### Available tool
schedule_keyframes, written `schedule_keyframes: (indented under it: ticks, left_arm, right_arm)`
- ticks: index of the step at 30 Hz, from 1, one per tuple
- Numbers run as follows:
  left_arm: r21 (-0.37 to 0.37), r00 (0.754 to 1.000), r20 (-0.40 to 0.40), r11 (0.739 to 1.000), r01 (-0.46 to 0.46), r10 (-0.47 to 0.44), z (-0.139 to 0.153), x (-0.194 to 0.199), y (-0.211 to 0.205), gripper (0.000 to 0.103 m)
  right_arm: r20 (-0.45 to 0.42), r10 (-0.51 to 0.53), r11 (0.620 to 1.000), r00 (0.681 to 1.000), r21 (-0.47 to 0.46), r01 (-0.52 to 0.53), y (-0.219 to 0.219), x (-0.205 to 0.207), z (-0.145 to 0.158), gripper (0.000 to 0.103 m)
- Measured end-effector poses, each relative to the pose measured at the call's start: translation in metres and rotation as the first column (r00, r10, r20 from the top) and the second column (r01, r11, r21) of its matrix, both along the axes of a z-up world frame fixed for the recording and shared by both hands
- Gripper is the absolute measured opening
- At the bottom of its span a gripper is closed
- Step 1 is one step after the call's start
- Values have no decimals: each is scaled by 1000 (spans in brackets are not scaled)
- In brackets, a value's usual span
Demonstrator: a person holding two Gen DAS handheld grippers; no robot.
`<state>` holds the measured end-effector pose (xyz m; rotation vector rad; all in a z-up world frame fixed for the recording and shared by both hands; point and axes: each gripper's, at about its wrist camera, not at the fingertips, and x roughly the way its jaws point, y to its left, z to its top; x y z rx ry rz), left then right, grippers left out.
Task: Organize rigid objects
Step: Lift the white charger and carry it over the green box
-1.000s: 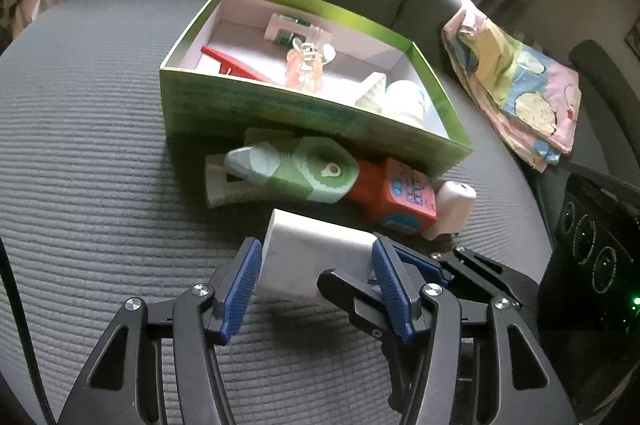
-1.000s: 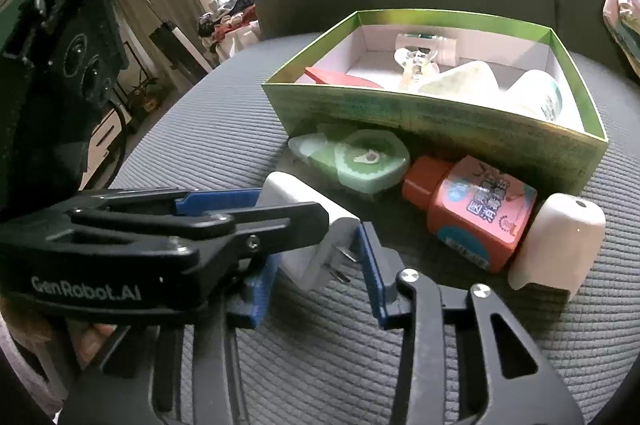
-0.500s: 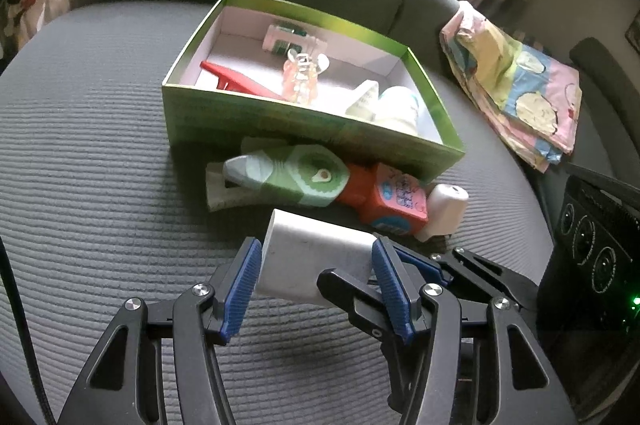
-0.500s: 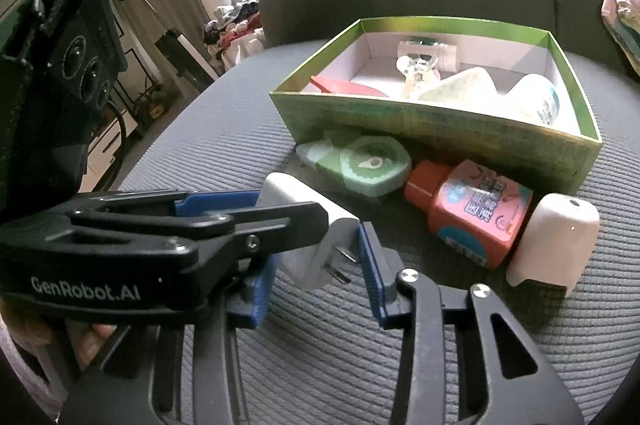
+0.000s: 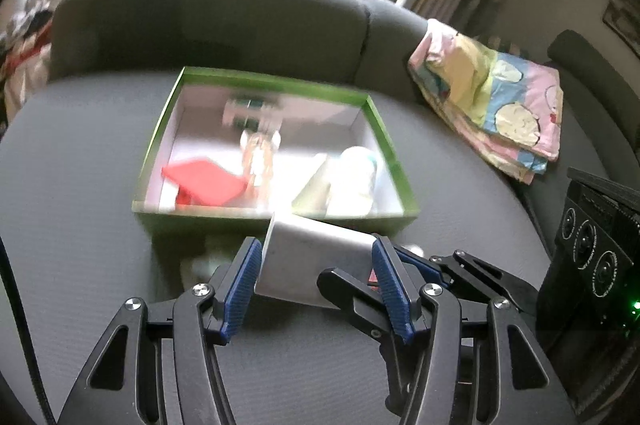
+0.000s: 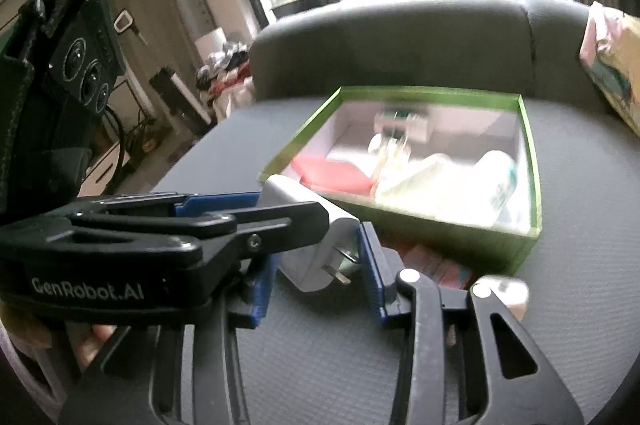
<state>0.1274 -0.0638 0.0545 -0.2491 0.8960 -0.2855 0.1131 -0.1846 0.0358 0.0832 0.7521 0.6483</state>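
My left gripper (image 5: pixel 316 265) is shut on a white plug adapter (image 5: pixel 312 257) and holds it raised just in front of the green box (image 5: pixel 156 145). The adapter also shows in the right wrist view (image 6: pixel 316 249), prongs toward the camera. My right gripper (image 6: pixel 318 261) has its blue pads on either side of the adapter's prong end; whether they press it I cannot tell. The box (image 6: pixel 532 185) holds a red item (image 5: pixel 204 181), a clear clip (image 5: pixel 258 153), a white bottle (image 5: pixel 352 181) and a small green-and-white item (image 5: pixel 248 109).
An orange bottle (image 6: pixel 436 265) and a white cap (image 6: pixel 508 293) lie on the grey sofa seat (image 5: pixel 80 245) below the box front. A pastel patterned cloth (image 5: pixel 492 101) lies on the right of the seat. The sofa back (image 5: pixel 208 25) rises behind the box.
Both grippers have risen with the adapter and moved toward the box. The view now looks down into the box, and the items in front of it are mostly hidden.
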Motion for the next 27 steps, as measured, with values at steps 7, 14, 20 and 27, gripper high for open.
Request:
schedule_keyframes:
  ticks: [7, 14, 20, 27]
  left_arm:
    - [35, 998, 53, 999, 27, -28, 25, 42, -12, 58]
    - [35, 1000, 21, 999, 16, -17, 10, 79, -12, 58]
    - [21, 999, -32, 1000, -3, 4, -14, 98, -5, 58]
    - [-20, 997, -75, 1000, -21, 19, -34, 107, 3, 58]
  right_arm:
    - [50, -29, 999, 998, 32, 27, -11, 35, 24, 38]
    - [26, -42, 998, 999, 48, 41, -14, 74, 11, 39]
    - [-32, -47, 998, 998, 33, 48, -8, 97, -17, 39]
    - [-65, -57, 998, 996, -6, 56, -1, 111, -35, 39]
